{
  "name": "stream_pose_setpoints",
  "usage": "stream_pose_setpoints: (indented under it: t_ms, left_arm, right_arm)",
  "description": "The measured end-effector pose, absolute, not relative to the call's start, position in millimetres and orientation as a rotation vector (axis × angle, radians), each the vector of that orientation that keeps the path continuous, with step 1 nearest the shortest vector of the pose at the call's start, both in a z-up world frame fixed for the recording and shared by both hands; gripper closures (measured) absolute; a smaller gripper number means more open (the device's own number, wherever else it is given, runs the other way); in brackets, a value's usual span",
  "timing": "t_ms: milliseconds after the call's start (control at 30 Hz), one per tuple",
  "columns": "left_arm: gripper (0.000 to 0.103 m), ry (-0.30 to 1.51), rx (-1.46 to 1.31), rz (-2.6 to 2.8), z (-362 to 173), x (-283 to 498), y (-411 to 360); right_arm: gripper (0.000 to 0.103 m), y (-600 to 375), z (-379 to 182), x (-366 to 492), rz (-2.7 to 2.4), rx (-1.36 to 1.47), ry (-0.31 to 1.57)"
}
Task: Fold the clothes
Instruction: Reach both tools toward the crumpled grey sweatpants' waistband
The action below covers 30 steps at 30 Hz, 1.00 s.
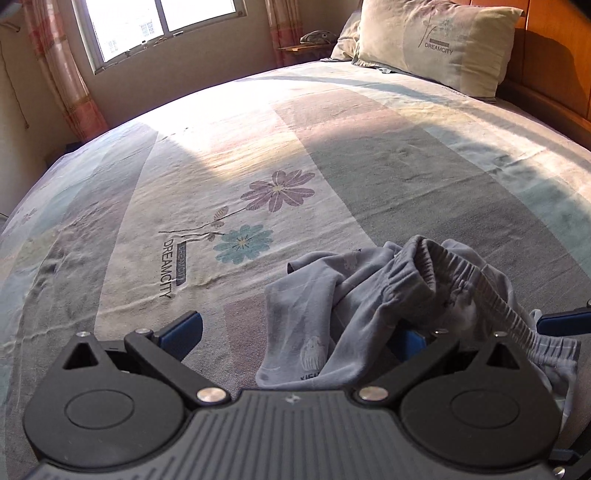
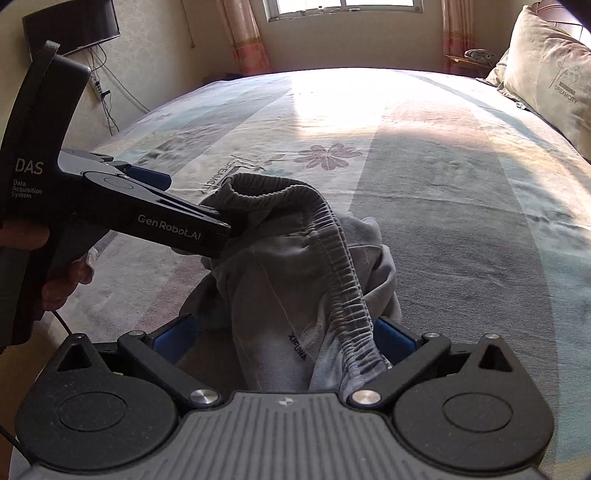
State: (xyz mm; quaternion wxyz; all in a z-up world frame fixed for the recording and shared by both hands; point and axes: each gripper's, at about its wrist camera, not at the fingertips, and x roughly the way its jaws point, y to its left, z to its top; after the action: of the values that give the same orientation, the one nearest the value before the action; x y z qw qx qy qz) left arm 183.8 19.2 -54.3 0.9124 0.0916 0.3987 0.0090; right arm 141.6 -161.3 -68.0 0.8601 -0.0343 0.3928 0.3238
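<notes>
Grey trousers (image 1: 369,291) with an elastic waistband (image 1: 480,291) lie crumpled near the front edge of the bed. My left gripper (image 1: 301,328) is open wide; its left pad (image 1: 184,328) is bare and the cloth drapes over its right finger. In the right wrist view, the trousers (image 2: 280,280) run down between the spread fingers of my right gripper (image 2: 286,325), which is open. The waistband (image 2: 343,273) stretches from the right gripper's right finger up to the left gripper (image 2: 195,206), whose near finger is tucked into the waistband. One blue finger (image 1: 565,320) of the right gripper shows beside the cloth.
The bed sheet (image 1: 258,147) has pastel stripes, flowers and a sunlit patch, stretching far ahead. A pillow (image 1: 436,44) leans on the wooden headboard (image 1: 554,55) at the right. A hand (image 2: 62,284) holds the left gripper's handle. A wall-mounted screen (image 2: 70,26) hangs left, and a window (image 1: 155,22) is opposite.
</notes>
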Motion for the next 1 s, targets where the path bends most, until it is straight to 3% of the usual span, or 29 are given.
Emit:
stream_pose_setpoints:
  t_ms: [300, 567, 767, 1000]
  left_arm:
    - [0.0, 0.859, 0.095, -0.084, -86.8, 204.7, 39.7]
    - [0.0, 0.931, -0.164, -0.118, -109.0, 202.2, 72.1]
    - [0.001, 0.865, 0.048, -0.117, -78.5, 177.2, 51.5]
    - [0.001, 0.819, 0.094, -0.171, -58.0, 141.7, 44.0]
  right_arm:
    - [0.0, -167.4, -107.4, 132.8, 0.704, -0.167, 0.745]
    - [0.0, -178.6, -99.7, 139.8, 0.752, -0.141, 0.754]
    - [0.0, -195.3, -75.0, 144.7, 0.798, -0.1, 0.741]
    - [0.002, -198.4, -48.6, 188.8, 0.97, -0.057, 0.693]
